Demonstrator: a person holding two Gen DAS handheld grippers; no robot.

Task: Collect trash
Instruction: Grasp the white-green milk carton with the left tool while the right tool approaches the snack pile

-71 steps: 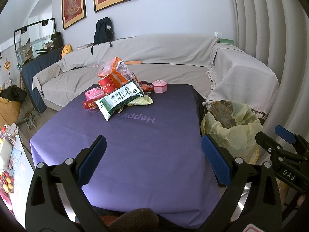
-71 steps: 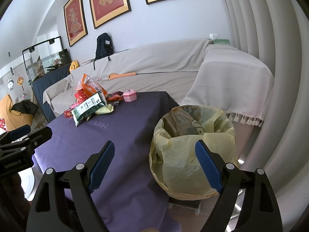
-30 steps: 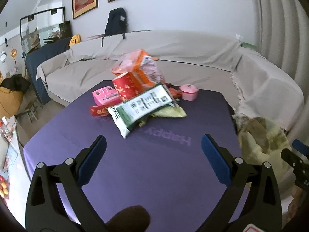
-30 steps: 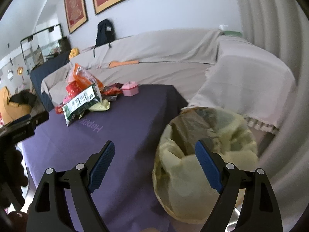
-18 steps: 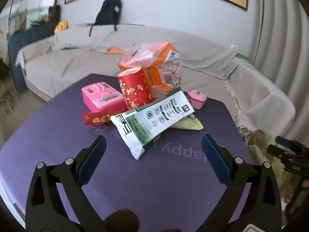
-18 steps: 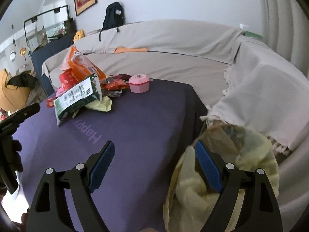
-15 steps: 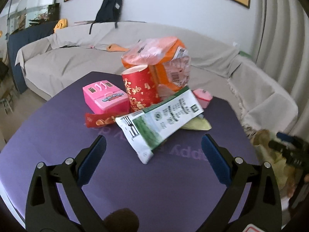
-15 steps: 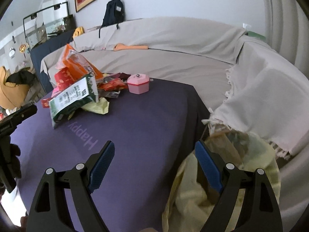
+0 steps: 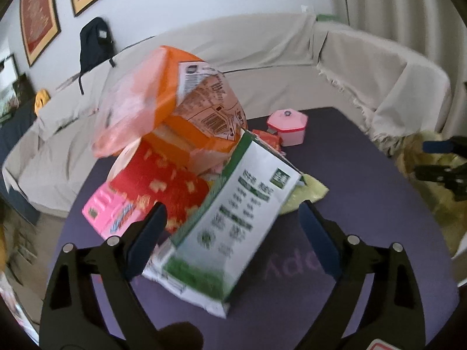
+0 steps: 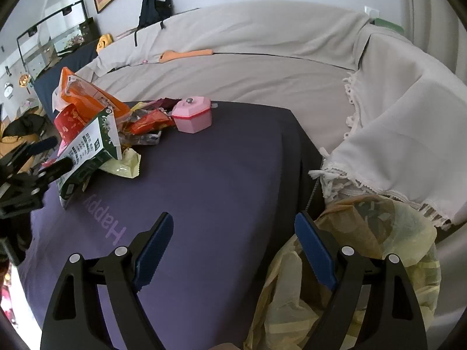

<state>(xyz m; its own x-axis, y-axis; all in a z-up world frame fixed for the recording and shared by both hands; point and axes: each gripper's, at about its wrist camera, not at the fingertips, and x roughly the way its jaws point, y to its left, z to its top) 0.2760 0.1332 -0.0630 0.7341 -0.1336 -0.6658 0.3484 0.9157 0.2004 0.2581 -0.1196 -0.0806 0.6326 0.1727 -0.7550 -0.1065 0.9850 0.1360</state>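
Observation:
A pile of trash lies on the purple table (image 9: 335,151). On top leans a green-and-white packet (image 9: 230,224), in front of an orange bag (image 9: 175,93), a red paper cup (image 9: 163,186), a pink box (image 9: 108,215) and a yellow-green wrapper (image 9: 306,192). My left gripper (image 9: 232,233) straddles the packet. Its jaws are closing, and the pads stand clear of the packet's edges. The right gripper (image 10: 233,227) hangs open and empty over the table's near corner, beside the yellow trash bag (image 10: 364,248). In the right wrist view the left gripper (image 10: 57,153) sits at the packet (image 10: 93,143).
A small pink lidded pot (image 10: 192,113) and red wrappers (image 10: 149,122) lie behind the pile. A cloth-covered sofa (image 10: 262,67) wraps around the table's far and right sides. The right gripper (image 9: 443,157) shows above the bag at the right edge of the left wrist view.
The left gripper has closed in on the pile and rolled, so the green-and-white packet now lies between its jaws. The right gripper has shifted along the table; the bag sits lower right.

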